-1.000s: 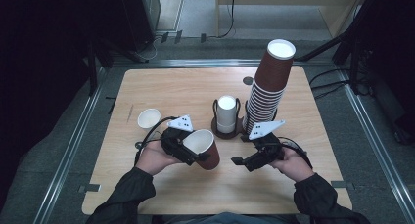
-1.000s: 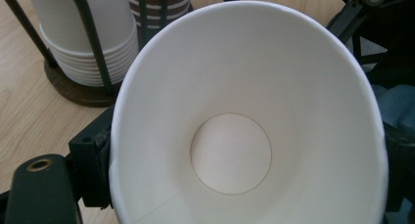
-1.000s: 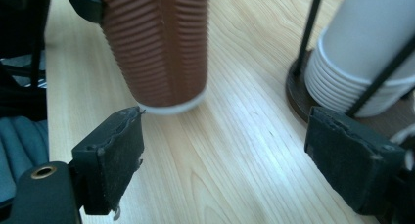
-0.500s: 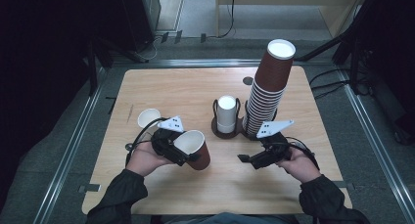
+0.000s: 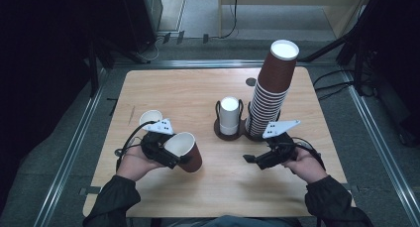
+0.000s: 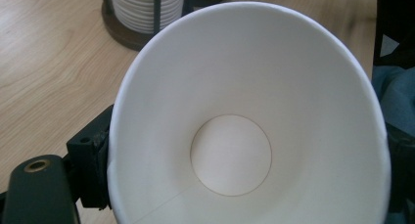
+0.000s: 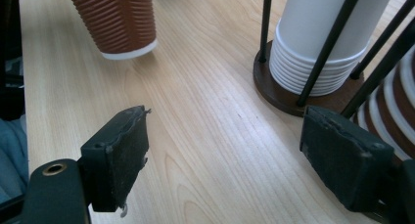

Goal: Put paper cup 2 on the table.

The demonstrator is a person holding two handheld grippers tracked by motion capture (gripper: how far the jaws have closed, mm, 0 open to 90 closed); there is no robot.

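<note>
**Brown cup gripped at the near-left of the desk**

The left gripper [image 5: 171,155] grasps a brown ribbed paper cup [image 5: 184,151], its jaws pressed against the cup's sides. The cup sits tilted at the near-left part of the wooden desk [image 5: 198,95], white inside turned up toward the person. In the left gripper view the cup's open mouth [image 6: 244,121] faces the camera, with a black jaw tight against its left wall.

Just behind the left hand [image 5: 133,162] a small white cup [image 5: 150,118] stands on the desk, close beside the gripper's grey plate.

At the middle of the desk a black wire holder on a dark round base [image 5: 229,130] carries a stack of white cups [image 5: 229,113]. Touching it on the right, a tall stack of brown cups [image 5: 271,90] leans slightly and rises well above everything else. A small dark hole [image 5: 251,82] marks the desk top behind the stacks.

The right gripper [image 5: 251,159] hangs over bare wood at the near-right, jaws released and wide apart with nothing between them. The right gripper view shows the white stack [image 7: 323,48] in its holder just ahead, and the brown cup [image 7: 115,18] farther off.
</note>
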